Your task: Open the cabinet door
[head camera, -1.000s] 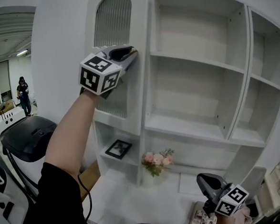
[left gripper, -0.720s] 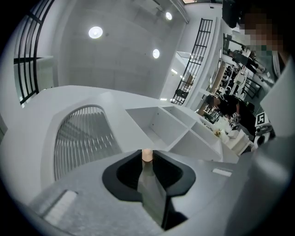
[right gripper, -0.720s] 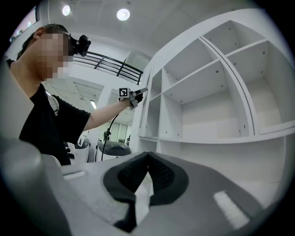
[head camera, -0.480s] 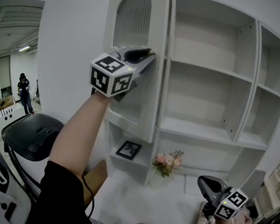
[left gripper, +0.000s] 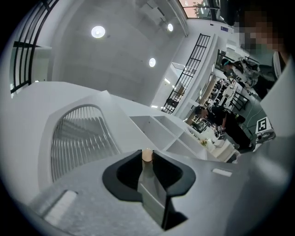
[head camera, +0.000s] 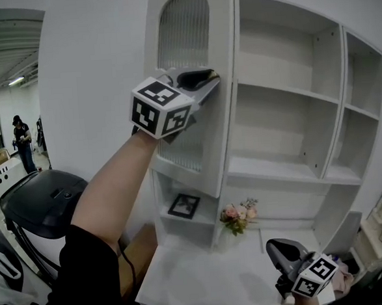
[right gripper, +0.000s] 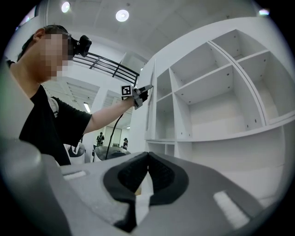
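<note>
While the left tool point(head camera: 207, 81) clamps narrowly on the cabinet door point(head camera: 179, 32) at its small tan knob point(left gripper: 146, 155), upper left, the opening swing is judged under way; next, pull the door wider along its hinge arc. Right tool point(head camera: 277, 248), near right: closed, empty.

The cabinet door point(head camera: 184, 32) is a tall white panel, and an arched pane of ribbed glass point(head camera: 181, 157) fills most of it. It hangs upright at the left end of the shelf unit point(head camera: 296, 167). It is swung partly open from the unit's front, with its free edge toward the open shelves.
</note>
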A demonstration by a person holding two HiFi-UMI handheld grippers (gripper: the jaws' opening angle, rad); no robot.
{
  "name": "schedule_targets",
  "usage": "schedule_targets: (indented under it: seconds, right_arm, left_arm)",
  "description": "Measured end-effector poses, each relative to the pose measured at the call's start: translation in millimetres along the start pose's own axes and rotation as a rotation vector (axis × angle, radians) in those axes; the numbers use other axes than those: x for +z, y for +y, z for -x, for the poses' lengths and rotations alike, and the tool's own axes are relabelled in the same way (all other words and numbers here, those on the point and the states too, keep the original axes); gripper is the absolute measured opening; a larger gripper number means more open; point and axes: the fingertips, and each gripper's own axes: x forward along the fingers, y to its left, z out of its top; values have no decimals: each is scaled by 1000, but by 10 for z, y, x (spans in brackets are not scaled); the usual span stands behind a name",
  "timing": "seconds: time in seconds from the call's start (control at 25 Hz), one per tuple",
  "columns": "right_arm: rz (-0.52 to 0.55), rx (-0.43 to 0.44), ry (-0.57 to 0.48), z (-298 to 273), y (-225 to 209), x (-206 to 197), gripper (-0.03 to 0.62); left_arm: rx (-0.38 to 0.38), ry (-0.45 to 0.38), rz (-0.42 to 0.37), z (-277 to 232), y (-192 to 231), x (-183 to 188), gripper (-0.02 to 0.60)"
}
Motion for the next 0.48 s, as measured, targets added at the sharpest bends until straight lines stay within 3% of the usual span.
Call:
schedule_targets:
  seconds: [0.48]
  right_arm:
    - [-36,-131,11,18,515,-116,-5]
  left_arm:
    - [-38,-97,66,213,37,96,78]
